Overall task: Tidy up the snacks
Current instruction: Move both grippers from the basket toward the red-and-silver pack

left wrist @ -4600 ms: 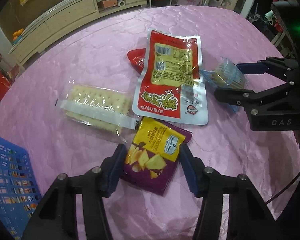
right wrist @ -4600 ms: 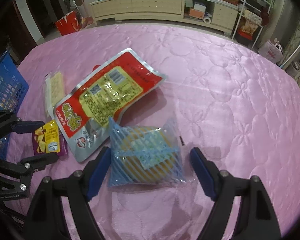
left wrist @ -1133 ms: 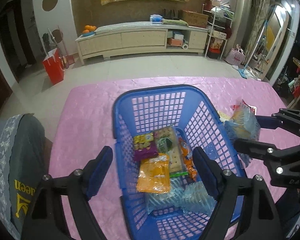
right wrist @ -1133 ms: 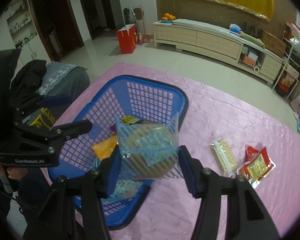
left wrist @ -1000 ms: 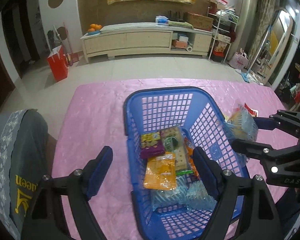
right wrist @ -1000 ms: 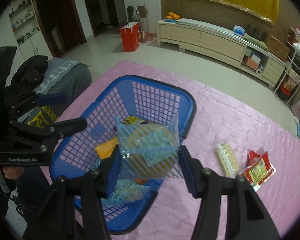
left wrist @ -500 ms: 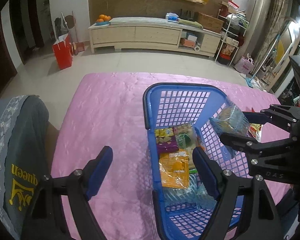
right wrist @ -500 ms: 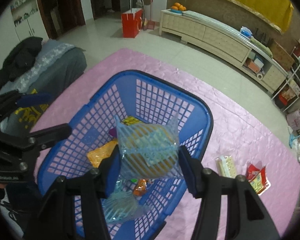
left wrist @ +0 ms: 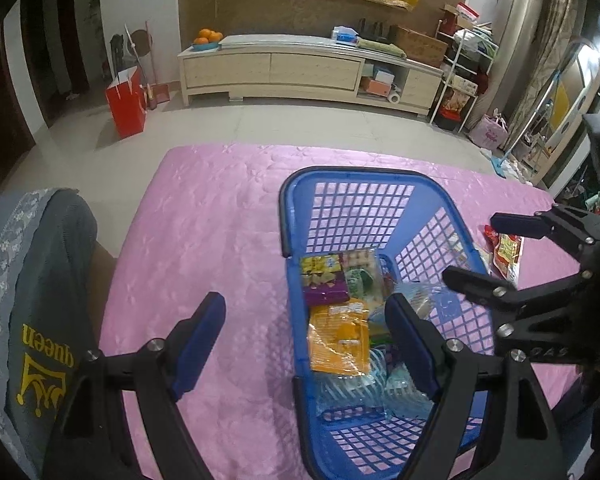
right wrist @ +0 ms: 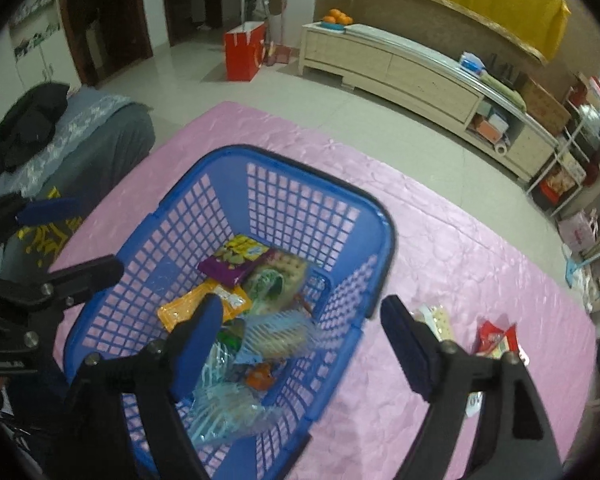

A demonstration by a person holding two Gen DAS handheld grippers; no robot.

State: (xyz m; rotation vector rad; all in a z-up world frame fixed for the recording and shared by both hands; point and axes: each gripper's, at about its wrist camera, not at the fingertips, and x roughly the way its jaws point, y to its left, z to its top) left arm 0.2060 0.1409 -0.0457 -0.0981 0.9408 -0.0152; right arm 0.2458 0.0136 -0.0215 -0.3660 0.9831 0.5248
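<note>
Both grippers, left (left wrist: 306,342) and right (right wrist: 302,340), wide open, empty, over basket (right wrist: 374,216); blue-striped pack (right wrist: 278,334) lying inside among snacks.

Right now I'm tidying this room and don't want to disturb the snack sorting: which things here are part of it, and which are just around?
Part of the job:
- blue basket
- snack packets inside it
- cracker pack on the pink table
- red packet on the pink table

Just around:
- red bag
- oranges
- cabinet
</note>
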